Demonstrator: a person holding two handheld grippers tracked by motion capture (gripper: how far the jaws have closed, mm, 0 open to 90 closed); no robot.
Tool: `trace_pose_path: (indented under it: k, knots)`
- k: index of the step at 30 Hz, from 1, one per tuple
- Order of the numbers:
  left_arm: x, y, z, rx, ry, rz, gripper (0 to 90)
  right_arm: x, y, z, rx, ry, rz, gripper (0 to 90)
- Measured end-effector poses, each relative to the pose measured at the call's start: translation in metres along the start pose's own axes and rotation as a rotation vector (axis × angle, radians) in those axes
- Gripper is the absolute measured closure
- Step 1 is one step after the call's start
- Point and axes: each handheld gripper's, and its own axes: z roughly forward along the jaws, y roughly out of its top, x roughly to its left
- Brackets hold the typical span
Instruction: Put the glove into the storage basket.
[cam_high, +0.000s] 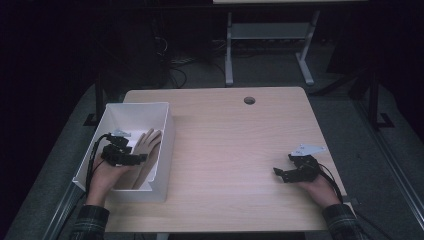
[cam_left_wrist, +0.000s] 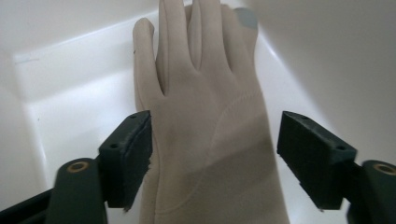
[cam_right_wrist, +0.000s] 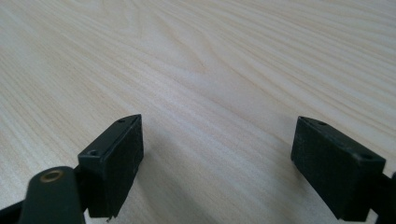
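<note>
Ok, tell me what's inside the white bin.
A beige glove lies in the white bin, between the open left gripper jaws. Whatever lies beneath the glove is covered.

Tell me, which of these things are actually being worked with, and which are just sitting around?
In use:
- beige glove, lying in the bin
- white bin
- left gripper, jaws open either side of the glove

Not in use:
- right gripper, open over bare wooden table
- second desk's metal legs behind
</note>
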Motion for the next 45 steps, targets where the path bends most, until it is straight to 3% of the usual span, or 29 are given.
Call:
trace_pose_path:
  k: [5,12,20,22,25,39,40,41,45]
  knots:
    - [-0.004,0.006,-0.008,-0.030,-0.017,-0.014,20.2,0.000,0.000,0.000,0.000,0.000,0.000,16.5]
    - [-0.019,0.027,-0.025,-0.075,-0.051,0.004,18.1,0.000,0.000,0.000,0.000,0.000,0.000,16.5]
    - [-0.046,0.059,-0.043,-0.134,-0.096,0.059,18.1,0.000,0.000,0.000,0.000,0.000,0.000,16.5]
    - [-0.054,0.067,-0.046,-0.152,-0.071,0.073,18.3,0.000,0.000,0.000,0.000,0.000,0.000,16.6]
    - [-0.064,0.078,-0.051,-0.184,-0.125,0.069,18.0,0.000,0.000,0.000,0.000,0.000,0.000,16.5]
    - [-0.126,0.111,-0.041,-0.226,-0.225,0.156,18.0,0.000,0.000,0.000,0.000,0.000,0.000,16.5]
    - [-0.126,0.111,-0.041,-0.226,-0.225,0.156,18.0,0.000,0.000,0.000,0.000,0.000,0.001,16.5]
    - [-0.135,0.114,-0.039,-0.230,-0.237,0.164,18.0,0.000,0.000,0.000,0.000,0.000,0.000,16.5]
    - [-0.153,0.119,-0.032,-0.232,-0.264,0.183,18.0,0.000,0.000,0.000,0.000,0.000,0.001,16.5]
